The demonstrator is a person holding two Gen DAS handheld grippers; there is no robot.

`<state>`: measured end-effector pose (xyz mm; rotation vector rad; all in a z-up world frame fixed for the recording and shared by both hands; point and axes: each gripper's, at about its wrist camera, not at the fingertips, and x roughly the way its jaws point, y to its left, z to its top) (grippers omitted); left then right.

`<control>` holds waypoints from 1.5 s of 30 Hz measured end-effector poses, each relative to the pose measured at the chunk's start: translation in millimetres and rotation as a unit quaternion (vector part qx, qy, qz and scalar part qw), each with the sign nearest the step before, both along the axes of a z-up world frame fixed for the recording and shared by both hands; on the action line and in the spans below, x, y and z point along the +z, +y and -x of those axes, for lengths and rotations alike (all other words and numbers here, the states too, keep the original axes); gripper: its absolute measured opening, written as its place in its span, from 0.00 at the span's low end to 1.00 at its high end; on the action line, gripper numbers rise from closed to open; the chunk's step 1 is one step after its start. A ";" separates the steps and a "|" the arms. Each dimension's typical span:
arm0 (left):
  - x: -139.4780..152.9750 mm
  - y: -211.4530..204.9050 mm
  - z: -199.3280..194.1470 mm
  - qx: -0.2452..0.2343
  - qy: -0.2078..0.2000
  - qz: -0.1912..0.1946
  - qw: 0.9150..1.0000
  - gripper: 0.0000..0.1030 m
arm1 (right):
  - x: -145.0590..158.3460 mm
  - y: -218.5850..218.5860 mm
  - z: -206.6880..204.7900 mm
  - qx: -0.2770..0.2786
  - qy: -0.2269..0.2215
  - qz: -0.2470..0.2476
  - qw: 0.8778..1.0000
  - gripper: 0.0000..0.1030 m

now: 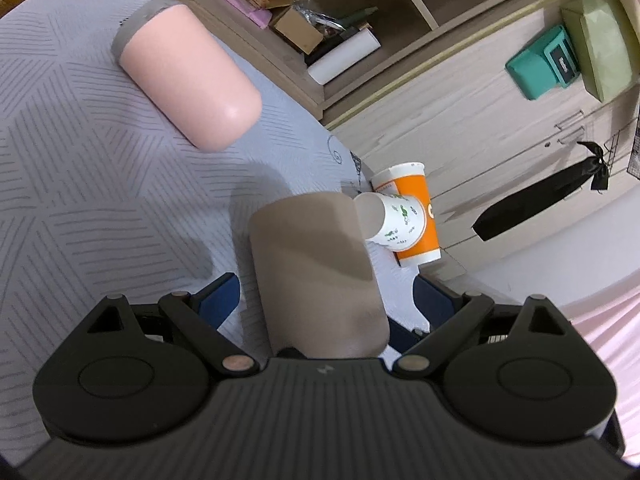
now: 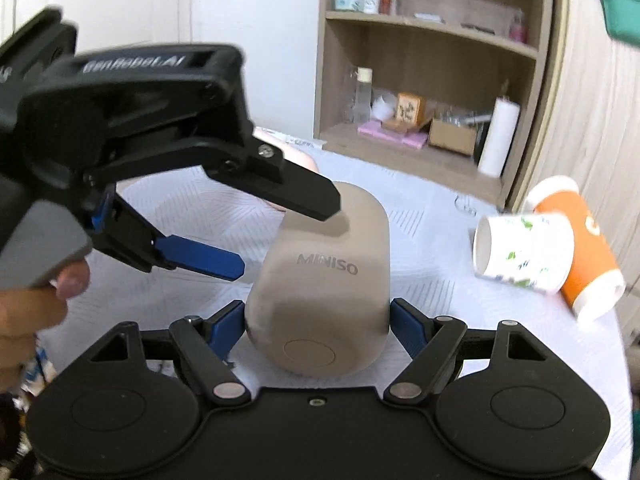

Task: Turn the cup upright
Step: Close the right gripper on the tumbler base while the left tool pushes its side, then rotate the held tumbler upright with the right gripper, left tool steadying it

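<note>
Your right fingers (image 2: 240,322) sit closed against both sides of the taupe cup (image 2: 320,280), near its base, so your right gripper (image 2: 318,320) has hold of it; the cup lies on its side with the flat bottom facing the right wrist camera and the MINISO lettering on top. Your left gripper (image 2: 288,236) reaches in from the left of that view with its fingers (image 2: 200,258) spread wide: the upper black one lies over the cup's far end, the lower blue-padded one stops short of the cup's side, apart from it, so it grips nothing. In the left wrist view the same cup (image 1: 316,276) lies between the open blue pads (image 1: 220,300), running away from the camera. Under it is the surface (image 1: 88,184), covered with a pale grey cloth printed in hatched lines. Beyond the taupe cup, near the surface's edge, a white paper cup (image 2: 524,254) with green leaf print lies on its side, open mouth toward you, touching an orange paper cup (image 2: 580,248) that is also tipped over. A pink cup (image 1: 188,76) lies on its side farther along the cloth. Behind stands a wooden shelf unit (image 2: 432,60) holding bottles, a small cardboard box (image 2: 452,134), pink packets and a paper roll (image 2: 498,138).
</note>
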<state>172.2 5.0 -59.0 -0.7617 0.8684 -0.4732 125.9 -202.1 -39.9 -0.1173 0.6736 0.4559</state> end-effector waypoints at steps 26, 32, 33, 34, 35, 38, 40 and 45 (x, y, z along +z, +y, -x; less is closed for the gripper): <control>-15.9 -1.5 -9.9 -0.012 0.023 -0.001 1.000 0.80 | 2.0 -21.0 -29.0 0.037 0.136 -0.110 0.984 0.82; -19.3 -2.5 -11.9 -0.020 0.025 0.016 0.999 0.74 | 17.9 -11.4 -37.1 0.069 0.116 -0.067 0.989 0.85; -19.3 -3.1 -11.4 -0.019 0.024 0.015 0.999 0.74 | 19.0 -11.9 -41.7 0.072 0.121 -0.068 0.988 0.85; -19.0 -4.0 -11.0 -0.019 0.022 0.013 0.999 0.74 | 18.7 -13.5 -46.4 0.072 0.126 -0.071 0.987 0.85; -19.0 -4.9 -10.7 -0.020 0.019 0.012 1.000 0.74 | 19.8 -14.8 -51.1 0.070 0.135 -0.073 0.986 0.85; -19.2 -5.2 -10.7 -0.022 0.016 0.011 1.000 0.74 | 18.4 -15.9 -60.7 0.064 0.165 -0.078 0.981 0.85; -19.1 -4.3 -11.0 -0.023 0.016 0.011 1.000 0.74 | 17.2 -14.1 -65.5 0.065 0.171 -0.074 0.980 0.80; -17.1 -6.2 -9.7 -0.027 0.009 0.002 1.000 0.75 | 17.4 -17.7 -61.1 0.070 0.165 -0.076 0.981 0.80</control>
